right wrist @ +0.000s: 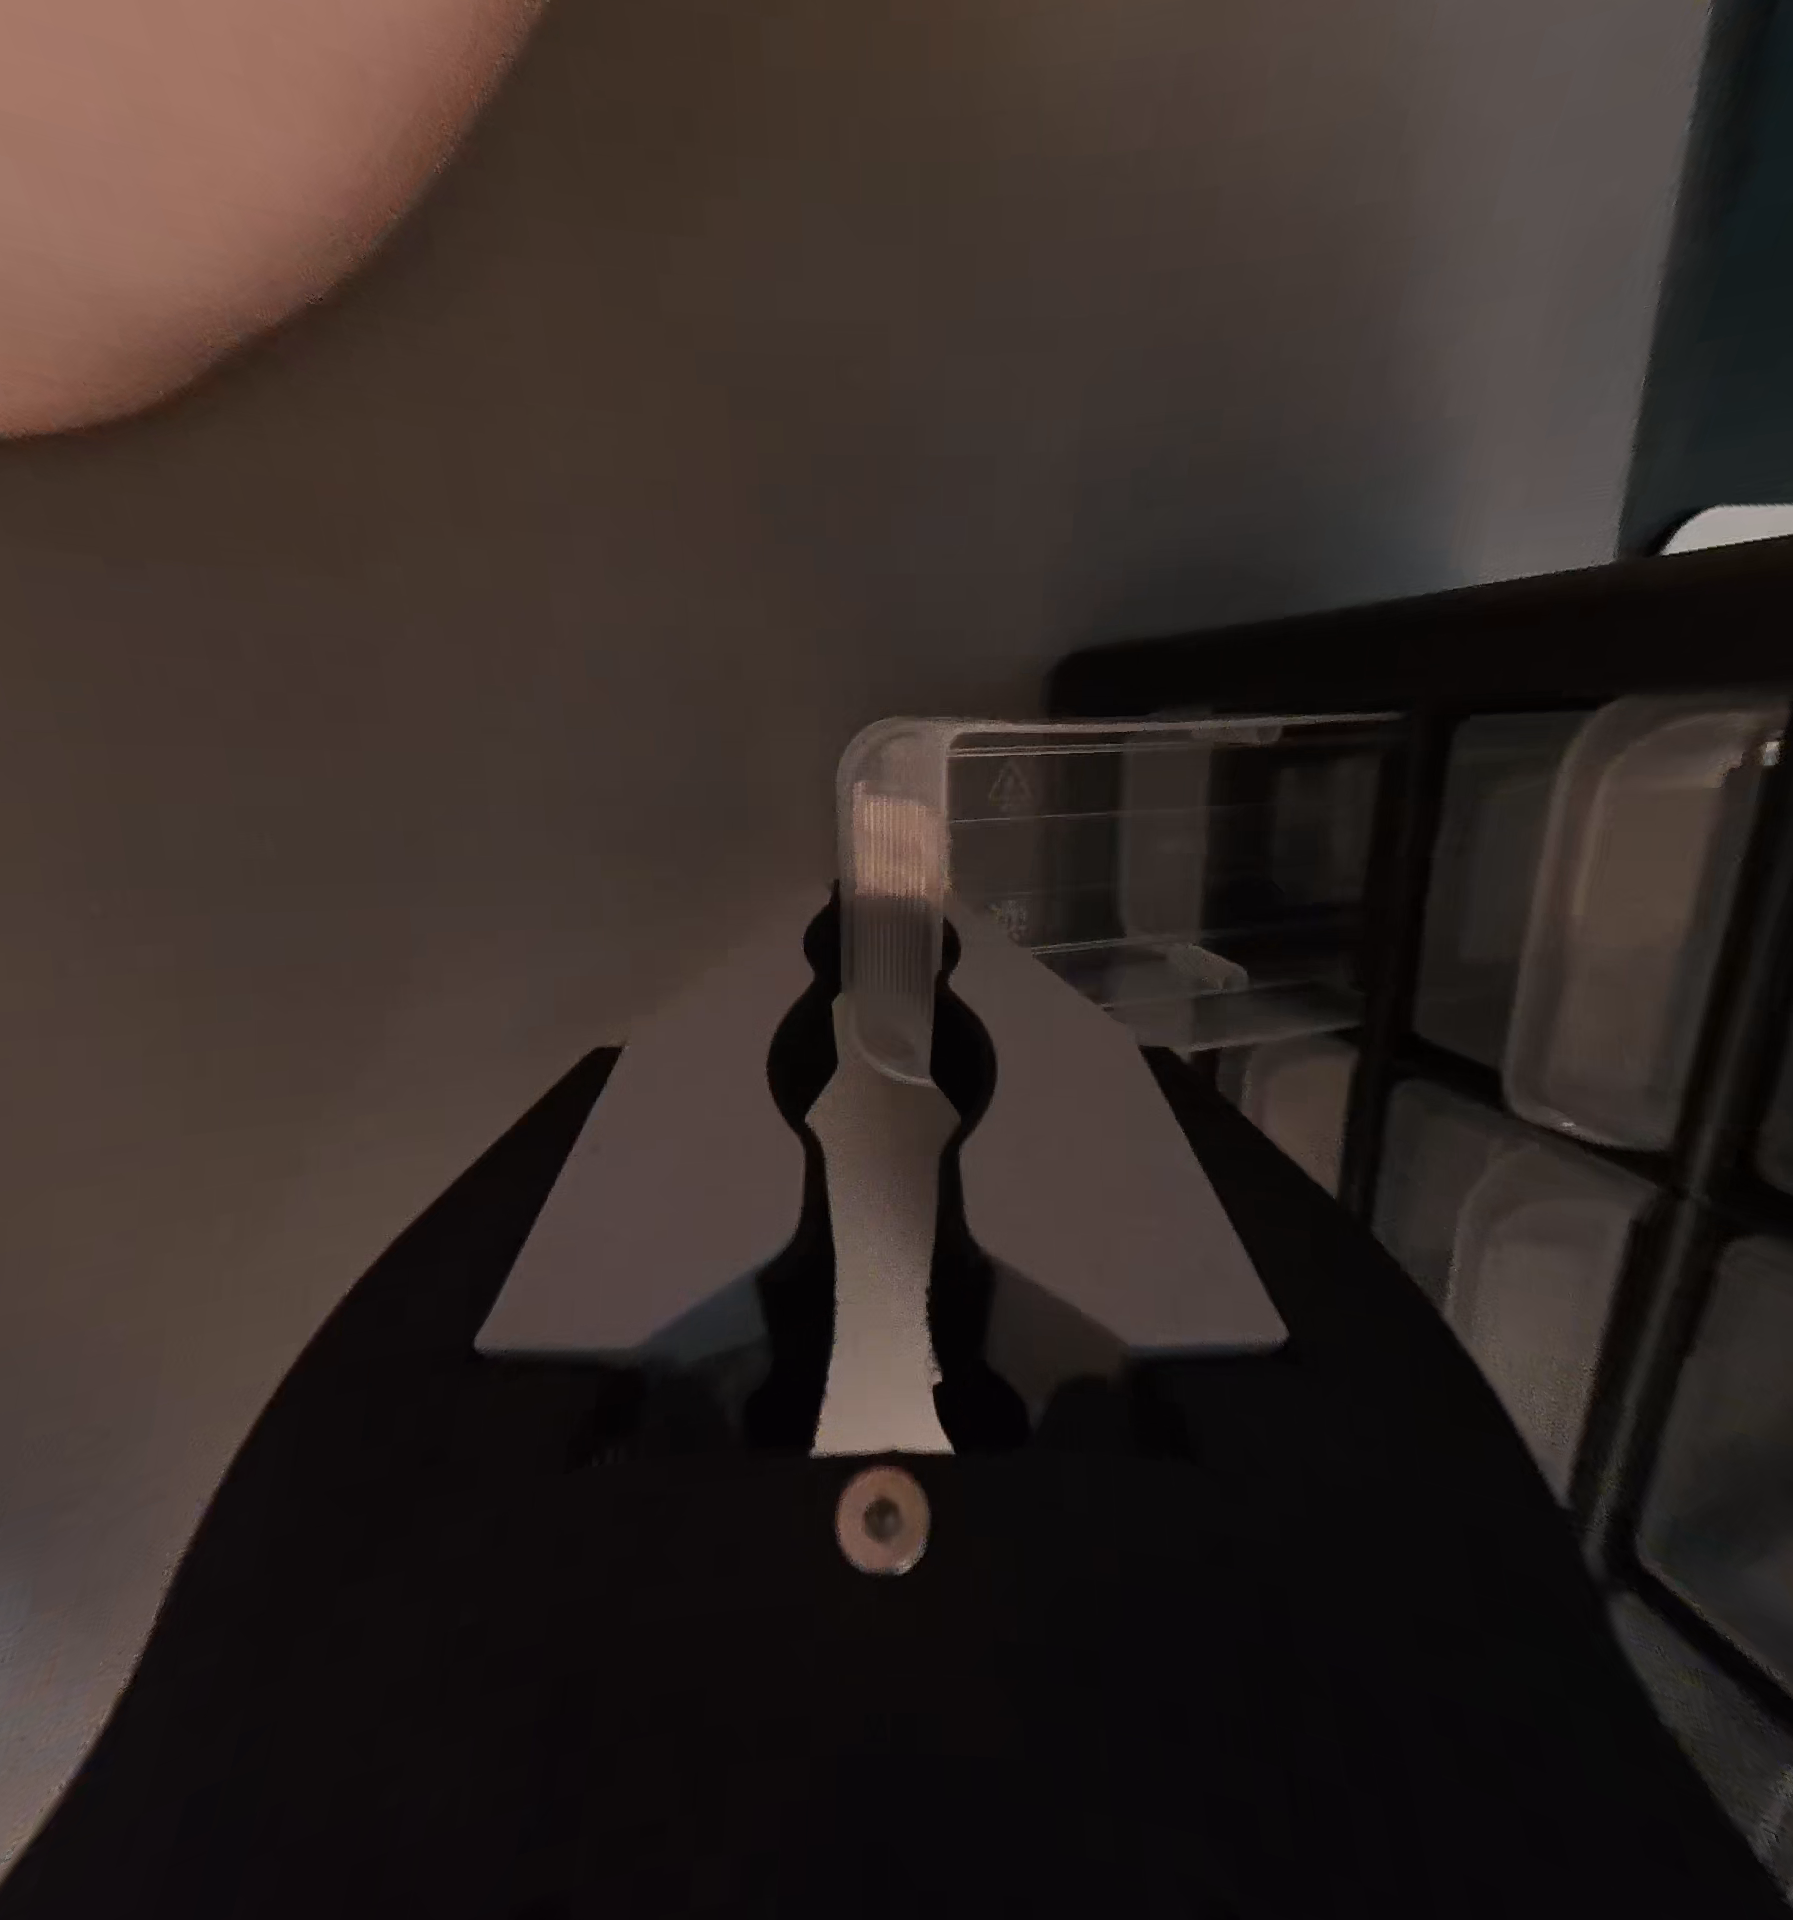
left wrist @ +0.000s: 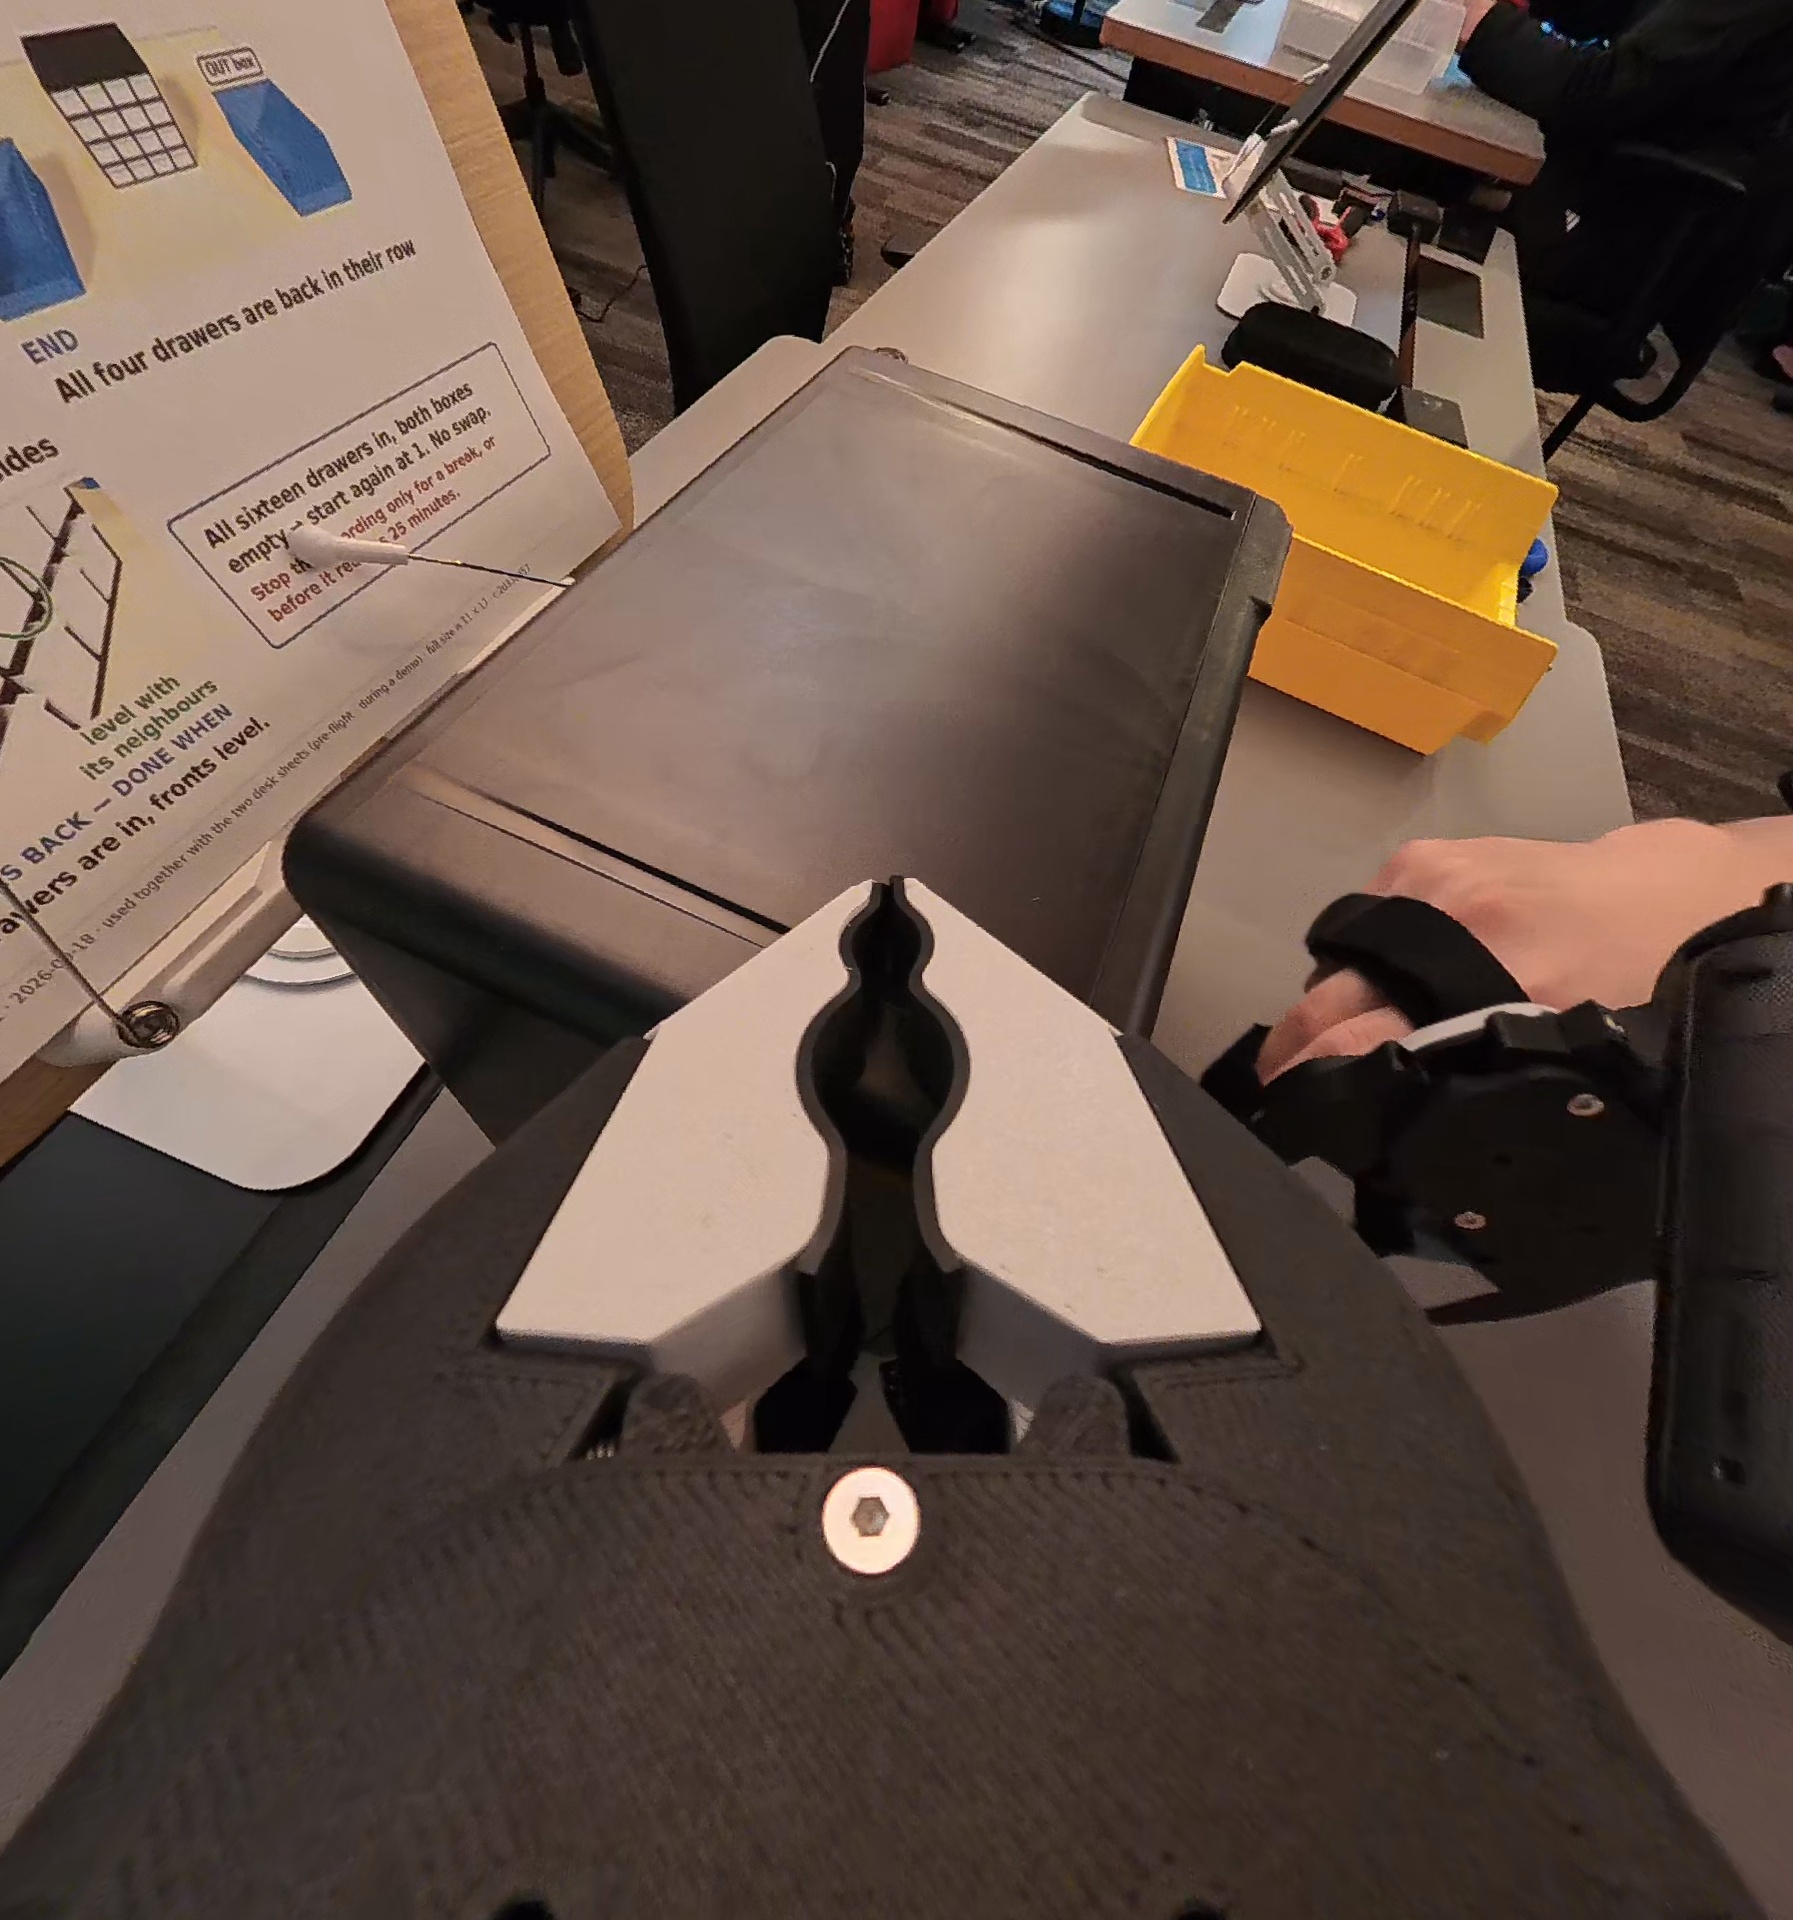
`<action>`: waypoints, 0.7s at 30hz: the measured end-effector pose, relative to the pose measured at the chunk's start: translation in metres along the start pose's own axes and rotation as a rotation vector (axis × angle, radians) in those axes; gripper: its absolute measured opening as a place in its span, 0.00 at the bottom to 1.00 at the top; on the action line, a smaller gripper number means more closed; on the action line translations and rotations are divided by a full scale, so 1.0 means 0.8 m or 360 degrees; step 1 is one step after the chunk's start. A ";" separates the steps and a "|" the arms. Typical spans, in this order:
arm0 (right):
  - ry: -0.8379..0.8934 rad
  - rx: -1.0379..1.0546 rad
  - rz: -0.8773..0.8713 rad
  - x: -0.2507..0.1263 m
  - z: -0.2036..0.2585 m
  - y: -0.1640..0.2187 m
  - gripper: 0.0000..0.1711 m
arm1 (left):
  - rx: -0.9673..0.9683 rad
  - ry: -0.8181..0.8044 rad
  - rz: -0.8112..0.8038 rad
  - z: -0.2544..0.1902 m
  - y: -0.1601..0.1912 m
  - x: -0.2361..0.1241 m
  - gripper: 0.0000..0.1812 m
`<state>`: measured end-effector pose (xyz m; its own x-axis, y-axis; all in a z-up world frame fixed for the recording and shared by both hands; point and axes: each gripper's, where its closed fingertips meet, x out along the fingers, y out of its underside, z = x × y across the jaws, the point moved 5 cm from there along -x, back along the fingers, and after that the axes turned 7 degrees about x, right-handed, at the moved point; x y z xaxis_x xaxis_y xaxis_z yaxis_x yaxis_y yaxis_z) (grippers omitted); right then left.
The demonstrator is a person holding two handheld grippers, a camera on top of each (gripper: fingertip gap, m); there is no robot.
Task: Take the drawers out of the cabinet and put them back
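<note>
The right tongs point(right wrist: 887, 997) were closed on the ribbed front tab of a clear drawer point(right wrist: 1110, 873), which stuck partway out of the black cabinet point(right wrist: 1391, 686). The left tongs point(left wrist: 894, 891) were shut and empty above the cabinet's top, near a yellow bin point(left wrist: 1391, 582) on the surface point(left wrist: 1068, 249).

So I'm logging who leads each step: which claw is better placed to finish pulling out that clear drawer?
The right claw: it is shut on the clear drawer's front tab, with the drawer partly out of the black cabinet. The left claw is shut on nothing, above the cabinet's top.
</note>
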<state>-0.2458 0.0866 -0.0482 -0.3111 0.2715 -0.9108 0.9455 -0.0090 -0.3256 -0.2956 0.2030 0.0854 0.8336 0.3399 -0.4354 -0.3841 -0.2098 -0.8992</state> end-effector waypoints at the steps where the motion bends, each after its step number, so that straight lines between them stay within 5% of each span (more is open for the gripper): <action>1: -0.0028 0.0000 0.0004 -0.003 0.007 0.002 0.06 | 0.0000 0.0001 0.0000 0.000 0.000 0.000 0.00; 15: -0.0022 -0.0111 0.0011 -0.018 0.059 0.023 0.06 | 0.0001 0.0006 -0.0003 0.000 0.000 0.000 0.00; 21: -0.0292 0.0026 -0.0039 -0.036 0.052 0.006 0.06 | 0.0007 0.0001 0.0001 -0.001 0.000 0.000 0.00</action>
<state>-0.2362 0.0387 -0.0343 -0.3478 0.0918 -0.9331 0.9362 -0.0208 -0.3510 -0.2952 0.2024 0.0854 0.8336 0.3391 -0.4361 -0.3864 -0.2062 -0.8990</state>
